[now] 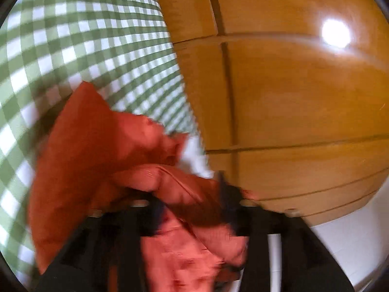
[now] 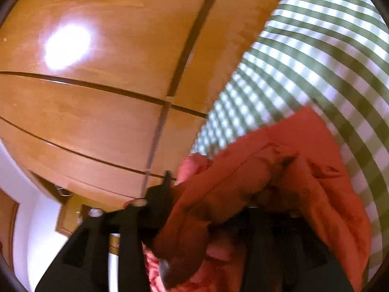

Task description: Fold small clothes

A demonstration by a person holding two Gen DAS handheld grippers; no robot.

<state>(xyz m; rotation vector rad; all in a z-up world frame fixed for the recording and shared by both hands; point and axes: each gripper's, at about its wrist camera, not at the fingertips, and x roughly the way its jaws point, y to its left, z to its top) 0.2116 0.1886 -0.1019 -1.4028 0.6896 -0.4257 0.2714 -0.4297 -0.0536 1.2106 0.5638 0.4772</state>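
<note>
Left gripper (image 1: 192, 194): black fingers at 6 o'clock in the left wrist view; the jaws stand apart, red cloth bunched between and over them. Whether the pads press on the cloth cannot be told through the blur.
Right gripper (image 2: 218, 194): black fingers at 6 o'clock in the right wrist view; the jaws stand apart, one finger (image 2: 158, 199) bare at 7 o'clock, the other buried under cloth. Contact cannot be told.
Red garment (image 1: 97, 150): small, orange-red, crumpled; draped across both grippers. In the left wrist view it spreads from 6 toward 9 o'clock; in the right wrist view (image 2: 304, 170) from 6 toward 3 o'clock. A seam or hem runs along a fold near each gripper.
Checked cloth (image 1: 85, 48): green-and-white gingham behind the garment, filling 9 to 12 o'clock in the left wrist view and 1 to 4 o'clock in the right wrist view (image 2: 316, 60).
Wooden panels (image 1: 291, 97): glossy, honey-coloured, with dark grooves, farthest back; a bright light reflection (image 2: 66, 46) lies on them.
White wall (image 1: 352, 243): low, beside the panels.
</note>
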